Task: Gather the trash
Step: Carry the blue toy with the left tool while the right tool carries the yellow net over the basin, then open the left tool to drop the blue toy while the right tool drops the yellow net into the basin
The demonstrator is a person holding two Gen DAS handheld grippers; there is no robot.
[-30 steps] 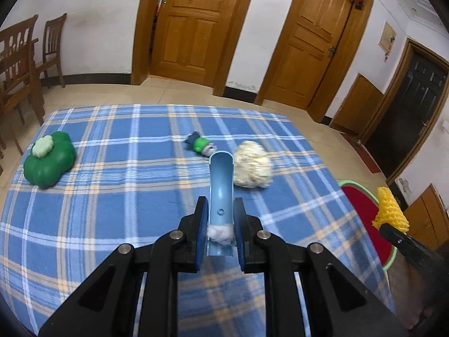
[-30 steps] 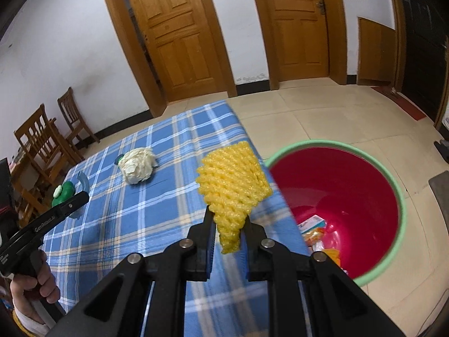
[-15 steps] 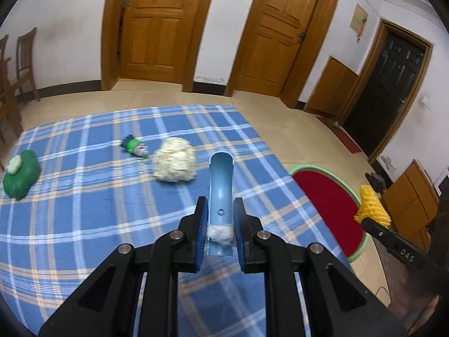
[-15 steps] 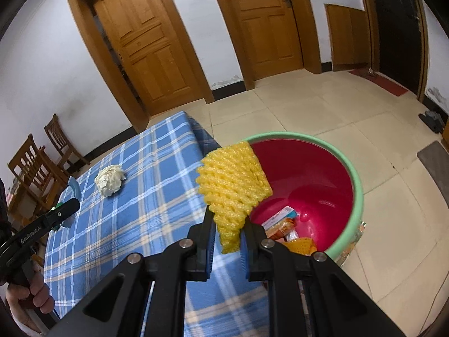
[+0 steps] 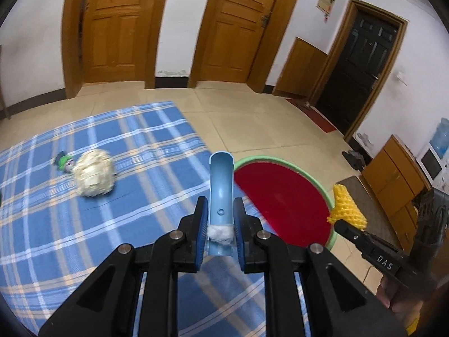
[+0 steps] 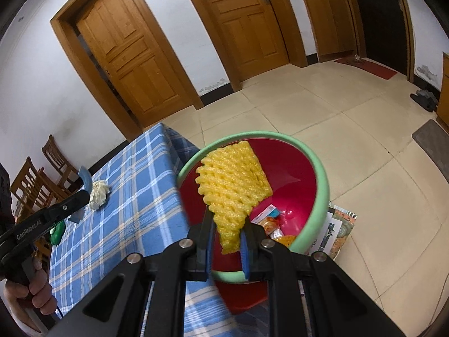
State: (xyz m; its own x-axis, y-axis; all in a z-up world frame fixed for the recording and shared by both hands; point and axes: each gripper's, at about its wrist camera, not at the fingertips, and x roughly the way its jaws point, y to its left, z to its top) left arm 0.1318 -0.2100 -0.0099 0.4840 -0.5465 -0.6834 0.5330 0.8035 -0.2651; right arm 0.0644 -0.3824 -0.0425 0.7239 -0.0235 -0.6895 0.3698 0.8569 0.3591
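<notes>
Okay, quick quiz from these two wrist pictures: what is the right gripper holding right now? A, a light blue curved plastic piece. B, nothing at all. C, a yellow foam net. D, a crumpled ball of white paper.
C: in the right wrist view the right gripper is shut on the yellow foam net, held above the red bin; the light blue curved piece is in the left gripper.

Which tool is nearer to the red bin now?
The right tool, holding the yellow foam net, is over the red bin. The left tool, holding a blue tube, is above the table beside the bin.
</notes>
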